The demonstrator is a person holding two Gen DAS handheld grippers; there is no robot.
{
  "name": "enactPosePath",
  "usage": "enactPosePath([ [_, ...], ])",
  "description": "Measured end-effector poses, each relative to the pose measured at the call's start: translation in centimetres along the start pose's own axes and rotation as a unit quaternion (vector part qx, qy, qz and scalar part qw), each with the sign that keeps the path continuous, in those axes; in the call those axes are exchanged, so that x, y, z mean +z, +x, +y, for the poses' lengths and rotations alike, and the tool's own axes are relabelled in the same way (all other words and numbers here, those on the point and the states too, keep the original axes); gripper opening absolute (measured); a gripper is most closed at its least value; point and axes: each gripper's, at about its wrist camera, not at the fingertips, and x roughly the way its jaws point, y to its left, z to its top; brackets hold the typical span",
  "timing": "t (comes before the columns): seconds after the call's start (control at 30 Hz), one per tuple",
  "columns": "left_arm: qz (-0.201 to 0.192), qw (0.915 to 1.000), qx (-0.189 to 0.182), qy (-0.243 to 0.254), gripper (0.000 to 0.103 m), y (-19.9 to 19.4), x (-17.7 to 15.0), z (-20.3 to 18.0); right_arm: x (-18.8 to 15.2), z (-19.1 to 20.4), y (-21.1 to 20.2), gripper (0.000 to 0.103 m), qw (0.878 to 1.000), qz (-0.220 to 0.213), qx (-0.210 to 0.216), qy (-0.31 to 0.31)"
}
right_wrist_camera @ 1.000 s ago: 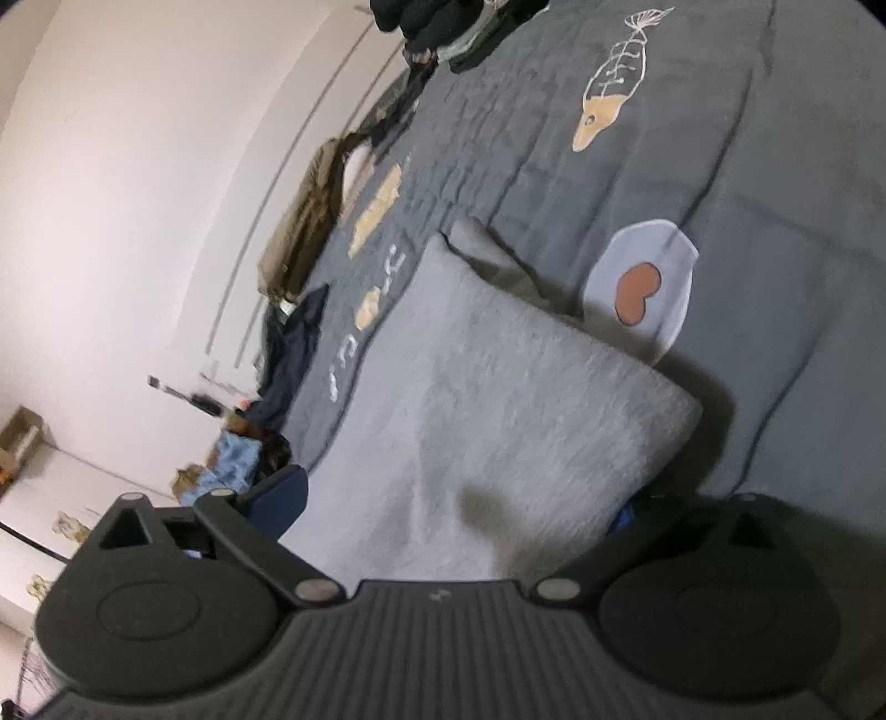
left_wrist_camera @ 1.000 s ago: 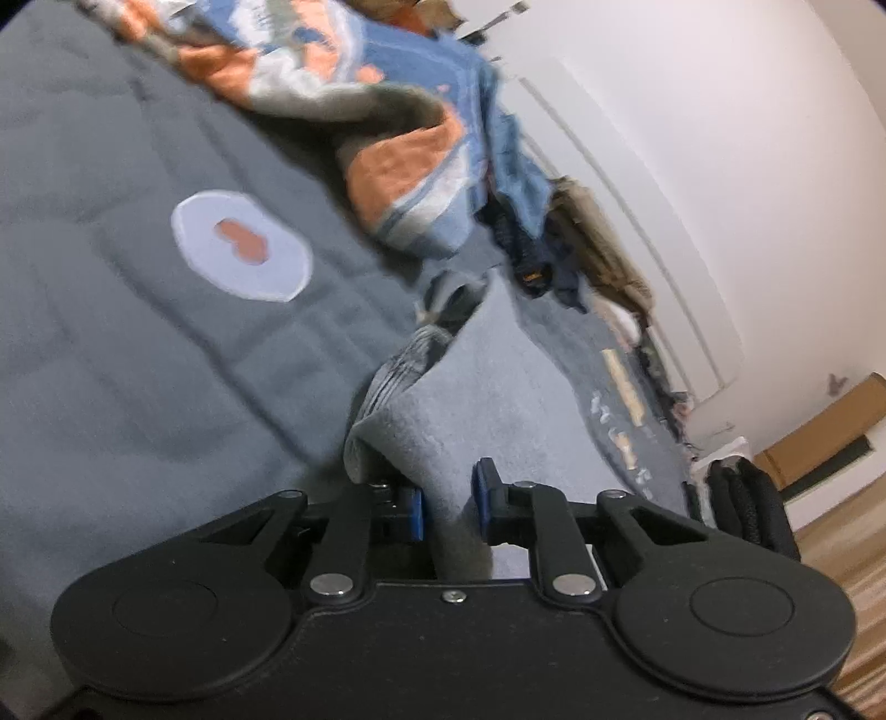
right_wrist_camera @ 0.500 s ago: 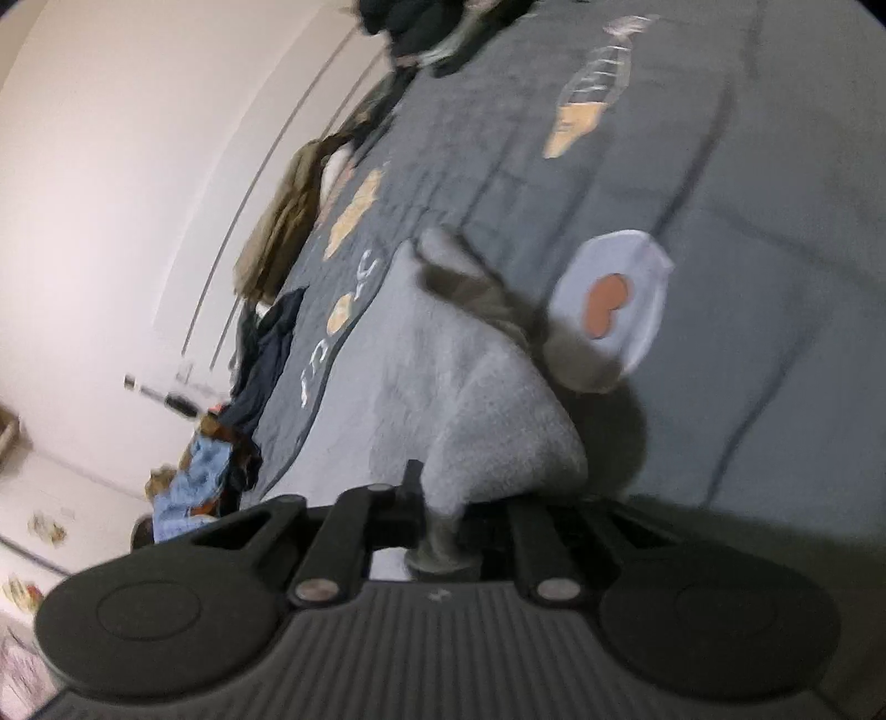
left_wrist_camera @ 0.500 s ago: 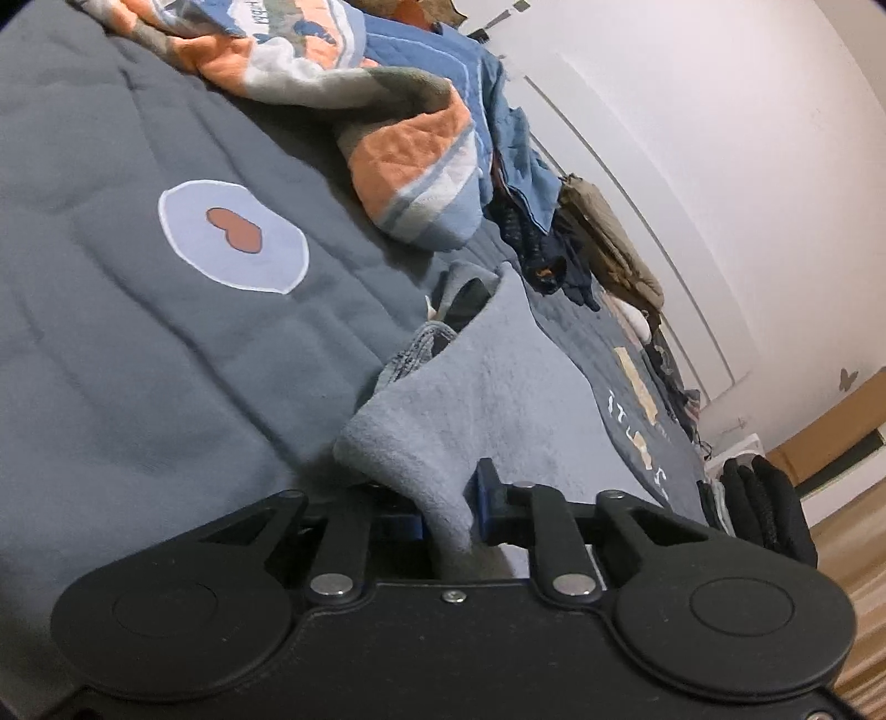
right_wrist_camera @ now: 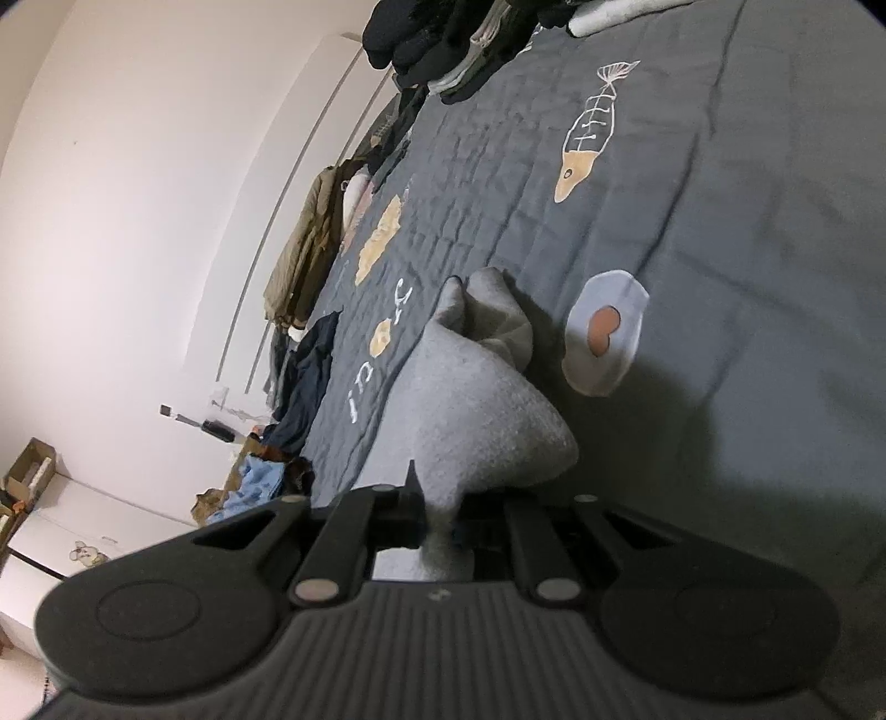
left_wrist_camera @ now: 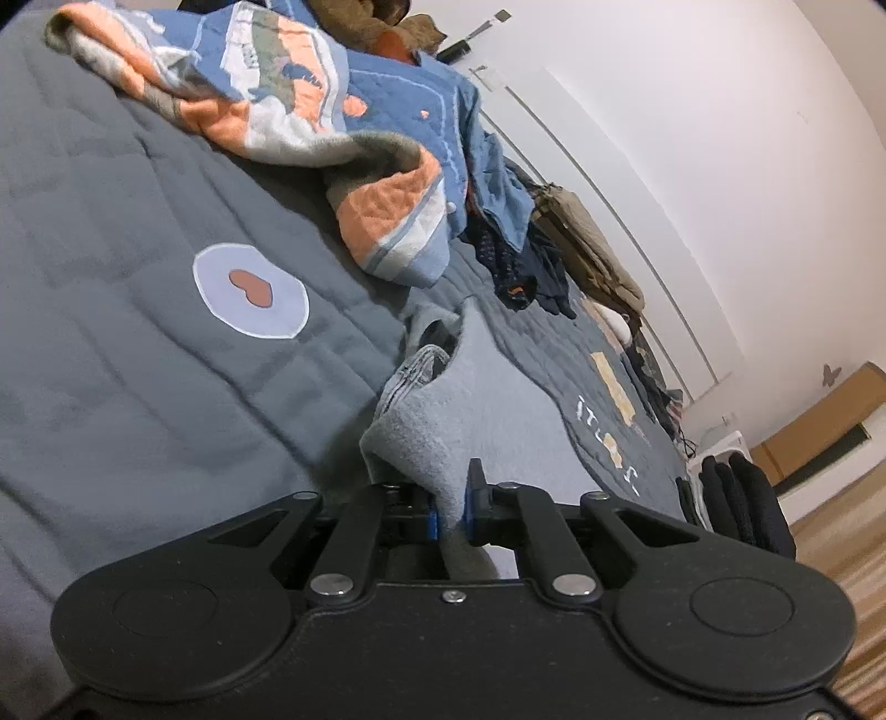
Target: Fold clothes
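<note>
Grey bedspread (left_wrist_camera: 138, 387); left tool (left_wrist_camera: 449, 507), right tool (right_wrist_camera: 437, 512) both clamped on grey garment (left_wrist_camera: 476, 404).

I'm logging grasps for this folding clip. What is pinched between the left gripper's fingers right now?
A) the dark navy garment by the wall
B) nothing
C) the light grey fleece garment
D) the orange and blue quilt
C: in the left wrist view the left gripper is shut on a bunched edge of the grey fleece garment, while the quilt lies farther off.

garment (left_wrist_camera: 487, 410) on bedspread (left_wrist_camera: 138, 354) | quilt (left_wrist_camera: 310, 116) behind (heaped) | clothes (right_wrist_camera: 443, 39) beyond
</note>
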Motion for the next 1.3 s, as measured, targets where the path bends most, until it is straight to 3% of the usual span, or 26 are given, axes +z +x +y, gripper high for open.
enactPosePath([
  [0.3, 0.035, 0.9993, 0.013, 0.009, 0.008, -4.3, -1.2, 0.9, -1.6, 0.1, -4.0, 0.008, 0.999, 0.026, -0.028, -0.018],
  [0.47, 0.072, 0.9962, 0.042, 0.024, 0.009, -4.3, -1.8, 2.1, -2.8, -1.0, -3.8, 0.011, 0.991, 0.049, -0.111, -0.064],
  [0.6, 0.060, 0.9950, 0.066, 0.043, 0.015, -5.4, -1.2, 2.2, -2.5, -2.0, -4.6, 0.020, 0.984, 0.042, -0.154, -0.073],
  [0.67, 0.046, 0.9938, 0.082, 0.058, 0.021, -6.3, -0.8, 2.2, -2.3, -2.1, -5.6, 0.031, 0.980, 0.021, -0.176, -0.086],
  [0.77, 0.010, 0.9910, 0.111, 0.074, 0.024, -7.6, 0.1, 2.1, -2.2, -2.1, -7.4, 0.037, 0.974, -0.016, -0.202, -0.101],
  [0.9, -0.006, 0.9915, 0.091, 0.093, 0.025, -8.3, 1.2, 1.4, -1.4, -1.4, -9.1, 0.039, 0.977, -0.048, -0.174, -0.112],
  [1.07, 0.000, 0.9858, 0.066, 0.154, 0.042, -7.0, 0.4, -0.9, -2.5, 1.2, -7.8, 0.048, 0.974, -0.035, -0.121, -0.190],
  [1.17, 0.013, 0.9766, 0.059, 0.206, 0.042, -5.8, -0.9, -2.3, -3.7, 2.6, -5.9, 0.050, 0.970, 0.002, -0.094, -0.223],
  [1.3, 0.014, 0.9604, 0.093, 0.262, 0.042, -4.2, -2.3, -2.7, -5.1, 3.4, -3.8, 0.052, 0.963, 0.037, -0.085, -0.251],
])
